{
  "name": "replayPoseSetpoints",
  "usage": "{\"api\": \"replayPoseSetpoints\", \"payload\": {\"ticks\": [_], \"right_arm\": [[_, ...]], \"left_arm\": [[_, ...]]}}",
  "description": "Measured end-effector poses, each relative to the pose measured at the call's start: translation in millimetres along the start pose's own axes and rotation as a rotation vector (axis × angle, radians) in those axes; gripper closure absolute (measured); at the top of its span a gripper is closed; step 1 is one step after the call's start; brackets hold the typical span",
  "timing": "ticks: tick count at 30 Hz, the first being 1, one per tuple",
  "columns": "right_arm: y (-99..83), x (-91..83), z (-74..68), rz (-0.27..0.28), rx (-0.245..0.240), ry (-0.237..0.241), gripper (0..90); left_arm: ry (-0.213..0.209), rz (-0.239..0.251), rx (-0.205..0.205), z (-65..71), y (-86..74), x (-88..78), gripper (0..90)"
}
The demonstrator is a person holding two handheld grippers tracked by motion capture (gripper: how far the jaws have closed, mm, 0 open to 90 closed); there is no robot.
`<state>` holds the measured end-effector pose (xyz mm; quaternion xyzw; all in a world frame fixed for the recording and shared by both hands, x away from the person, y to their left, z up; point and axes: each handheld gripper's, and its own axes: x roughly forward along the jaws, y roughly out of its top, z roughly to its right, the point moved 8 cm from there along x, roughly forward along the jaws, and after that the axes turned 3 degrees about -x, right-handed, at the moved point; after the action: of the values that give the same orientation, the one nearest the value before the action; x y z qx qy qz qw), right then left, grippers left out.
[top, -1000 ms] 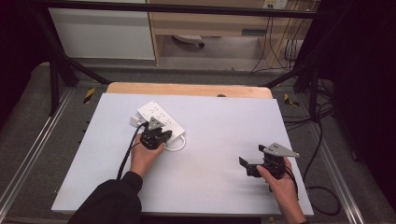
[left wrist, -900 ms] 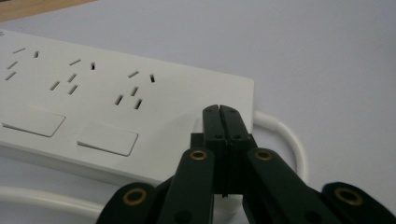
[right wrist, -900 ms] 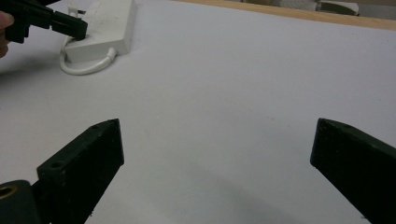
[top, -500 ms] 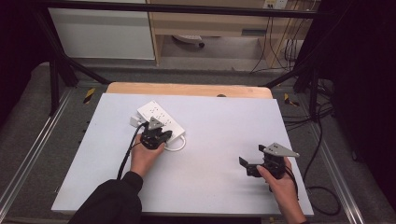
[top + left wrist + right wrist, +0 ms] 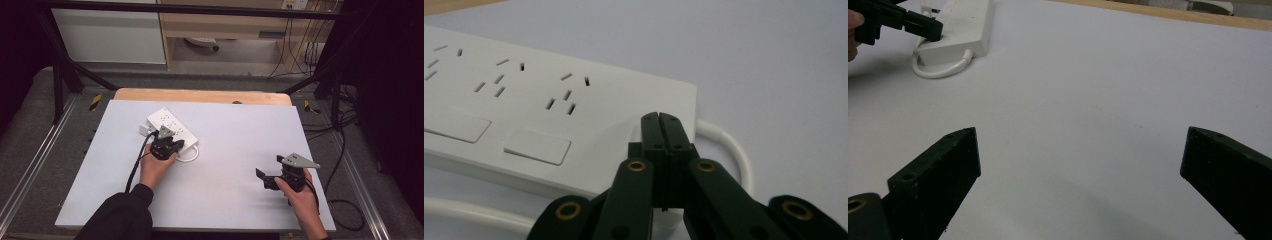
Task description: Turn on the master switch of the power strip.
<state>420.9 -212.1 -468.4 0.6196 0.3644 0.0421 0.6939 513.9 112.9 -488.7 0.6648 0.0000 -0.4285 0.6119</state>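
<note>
A white power strip lies at the table's back left, its sockets and switches facing up. A white cord loops out of its near end. My left gripper is shut, its jaw tips pressed together over the strip's near end, with nothing visible between them. In the right gripper view the power strip and its cord lie far off, with the left gripper at the strip's end. My right gripper is open above bare table at the front right.
The white table top has a wooden strip along its far edge. A black cable trails from the left gripper toward the front. Metal rails run along both sides, and loose cables lie on the floor at right.
</note>
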Motion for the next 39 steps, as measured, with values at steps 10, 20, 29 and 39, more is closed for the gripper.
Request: {"api": "replayPoseSetpoints", "payload": {"ticks": [10, 20, 29, 39], "right_arm": [[0.0, 0.2, 0.1, 0.000, -0.003, -0.001, 3.2], [-0.3, 0.4, 0.2, -0.003, -0.003, 0.000, 3.2], [-0.2, 0.4, 0.4, 0.000, 0.004, -0.001, 3.2], [0.5, 0.0, 0.9, 0.003, 0.006, -0.001, 3.3]], "left_arm": [[0.007, 0.003, 0.005, 0.6, -0.3, 0.0, 90.0], [0.002, 0.001, 0.003, 0.2, -0.1, -0.1, 90.0], [0.000, -0.001, 0.002, 0.0, 0.2, 0.0, 90.0], [-0.007, -0.001, 0.000, -0.4, 0.3, -0.2, 90.0]]}}
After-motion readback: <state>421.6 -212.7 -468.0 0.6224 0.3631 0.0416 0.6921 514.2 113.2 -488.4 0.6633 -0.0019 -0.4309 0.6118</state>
